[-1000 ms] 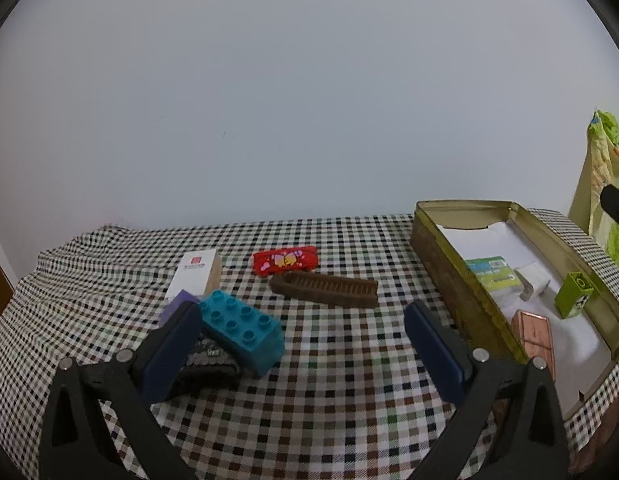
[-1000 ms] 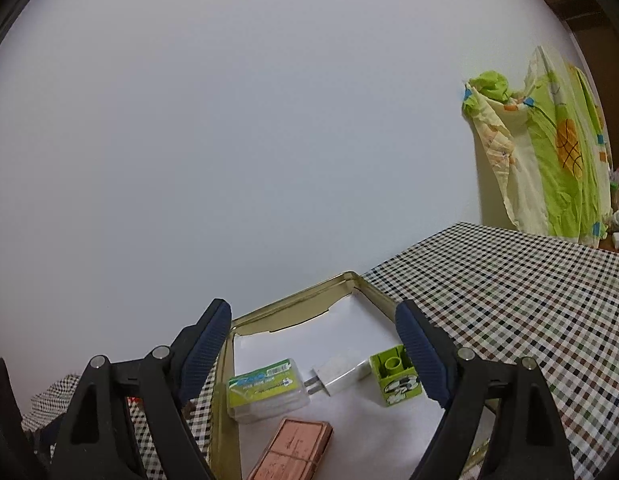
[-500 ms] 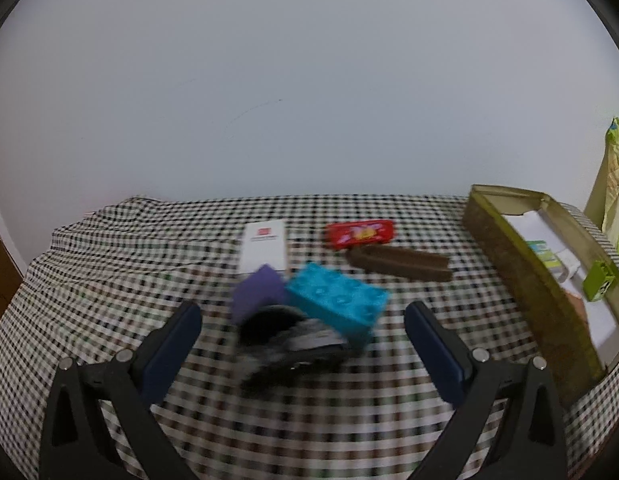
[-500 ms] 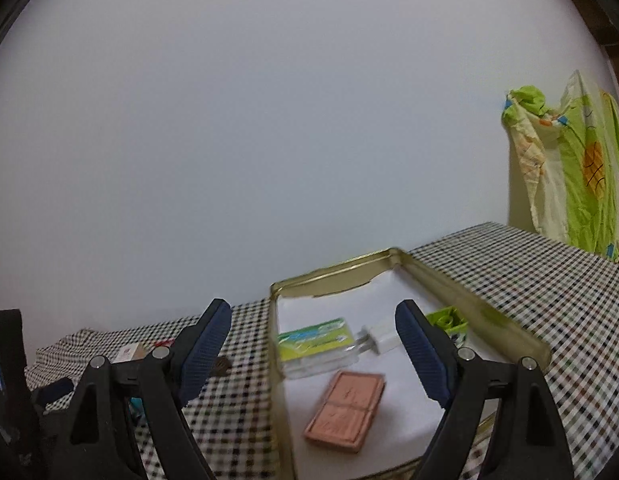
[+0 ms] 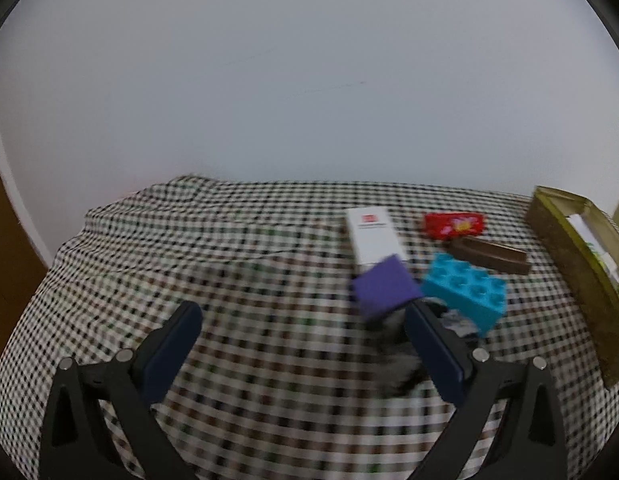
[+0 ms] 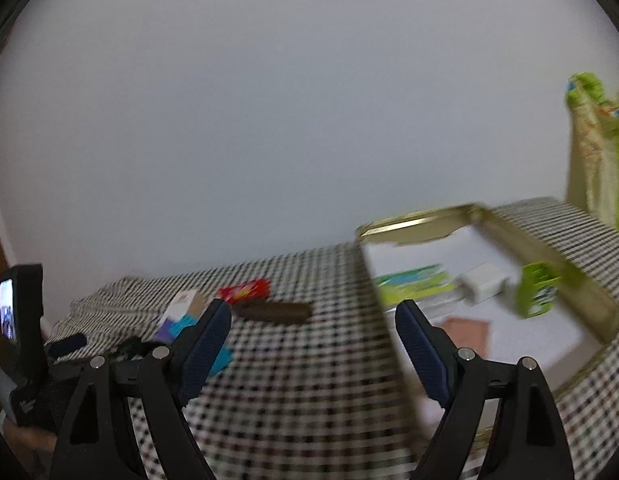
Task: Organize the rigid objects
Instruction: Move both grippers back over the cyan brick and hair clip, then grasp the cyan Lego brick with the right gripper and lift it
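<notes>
On the checked tablecloth lie a white box (image 5: pixel 374 238), a purple block (image 5: pixel 385 287), a blue toy brick (image 5: pixel 465 286), a red packet (image 5: pixel 453 225), a brown comb-like bar (image 5: pixel 489 255) and a dark object (image 5: pixel 397 354) partly hidden behind my finger. My left gripper (image 5: pixel 303 342) is open and empty, left of the pile. My right gripper (image 6: pixel 313 334) is open and empty above the cloth, between the brown bar (image 6: pixel 275 312) and the gold tin (image 6: pixel 549 252). The tin holds a green box (image 6: pixel 535 294), a white charger (image 6: pixel 483 286), a green-labelled case (image 6: pixel 413 286) and a pink slab (image 6: pixel 467 330).
The tin's side wall (image 5: pixel 577 276) stands at the right of the left view. A white wall runs behind the table. A green and yellow cloth (image 6: pixel 601 152) hangs at the far right. The left hand-held unit (image 6: pixel 21 320) shows at the right view's left edge.
Both views have swung left. The pile now lies right of my left gripper. The tin has shifted to the right in the right view, and the cloth objects have come into it.
</notes>
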